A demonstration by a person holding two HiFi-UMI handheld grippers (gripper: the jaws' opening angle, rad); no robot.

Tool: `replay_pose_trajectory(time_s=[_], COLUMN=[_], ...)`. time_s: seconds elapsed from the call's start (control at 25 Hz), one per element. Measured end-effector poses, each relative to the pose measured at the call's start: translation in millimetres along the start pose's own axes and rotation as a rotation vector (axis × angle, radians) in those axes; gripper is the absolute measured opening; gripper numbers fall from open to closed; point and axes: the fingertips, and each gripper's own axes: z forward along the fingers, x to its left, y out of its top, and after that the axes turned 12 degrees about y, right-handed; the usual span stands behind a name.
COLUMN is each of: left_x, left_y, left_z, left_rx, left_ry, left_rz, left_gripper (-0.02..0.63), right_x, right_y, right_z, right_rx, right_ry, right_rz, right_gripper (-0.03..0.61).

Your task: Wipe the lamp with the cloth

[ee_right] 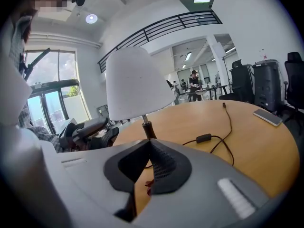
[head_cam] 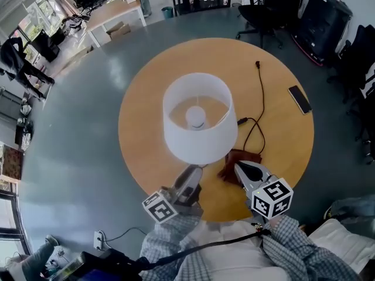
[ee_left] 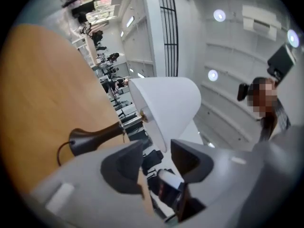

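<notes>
I have the right hand-held gripper (head_cam: 240, 168) clenched on the dark red cloth (head_cam: 249, 157), bunched on the worktop (head_cam: 284, 136) just right of the lamp (head_cam: 199, 122) base, and the left hand-held gripper (head_cam: 194, 171) released and empty near the lamp.

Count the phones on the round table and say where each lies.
1. The phone lies flat near the table's far right edge, right of the lamp cord. The lampshade could hide another.
</notes>
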Motion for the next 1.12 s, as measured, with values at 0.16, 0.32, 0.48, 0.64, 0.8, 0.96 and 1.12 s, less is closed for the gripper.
replay_pose_trajectory(time_s=[0.16,0.32,0.48,0.64,0.8,0.96,1.12], left_x=[-7.0,-21.6,-27.6,-40.5,-41.4,-41.0,-40.1], left_y=[8.0,21.4,25.8,27.2,27.3,27.6,25.5], left_z=[8.6,16.8,19.3,16.1,16.7,16.7,16.5], left_rx=[-0.032,-0.085,-0.129,-0.149,-0.141,-0.149,-0.141], left_ry=[-0.092,-0.199,-0.277,-0.366,-0.377,-0.372,-0.370], left_rz=[-0.081,-0.179,-0.214,-0.202,-0.190,-0.195,-0.194], left_gripper=[0.243,0.287,0.268,0.134,0.126,0.126,0.126], right_x=[-8.9,-14.7,-22.4,-31.9,-29.0,-26.6,-25.2], right_y=[1.0,-4.3,-21.0,-46.8,-83.0,-130.3,-148.7], right_z=[-1.5,-3.2,-4.0,2.7,21.2,36.3,45.7], right_rx=[0.022,0.058,0.134,0.244,0.385,0.589,0.709], right_ry=[0.010,0.009,0.002,-0.002,0.054,0.104,0.111], right_rz=[-0.024,-0.038,-0.091,-0.140,-0.194,-0.257,-0.337], right_gripper=[0.003,0.003,0.003,0.003,0.102,0.203,0.236])
